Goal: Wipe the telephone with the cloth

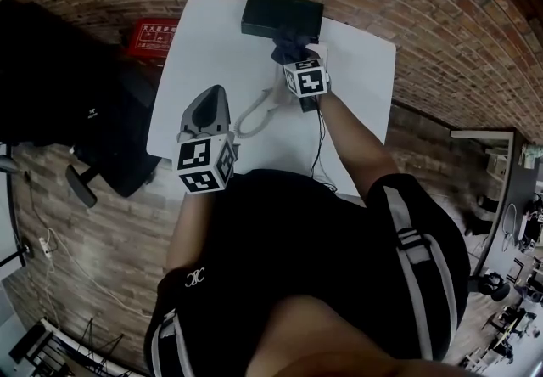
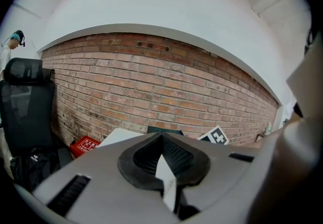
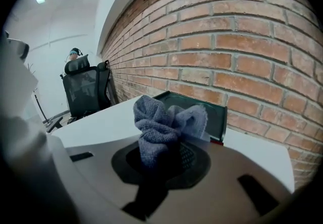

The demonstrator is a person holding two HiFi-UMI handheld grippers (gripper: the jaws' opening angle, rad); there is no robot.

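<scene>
The telephone (image 1: 282, 17) is a flat black unit at the far edge of the white table (image 1: 365, 70), against the brick wall. My right gripper (image 1: 294, 59) hovers just in front of it, shut on a bunched grey-blue cloth (image 1: 286, 47). In the right gripper view the cloth (image 3: 161, 122) sticks up out of the gripper (image 3: 161, 162), with the telephone (image 3: 222, 117) close behind. A white coiled cord (image 1: 254, 116) lies on the table. My left gripper (image 1: 214, 93) is held over the table's near left part, shut; a thin white sliver shows between its jaws in the left gripper view (image 2: 164, 167).
A red box (image 1: 153, 34) sits on the floor left of the table. A black office chair (image 1: 102, 129) stands at the table's left side. A thin black cable (image 1: 318, 150) runs across the near table edge. A person (image 2: 12, 41) stands far off.
</scene>
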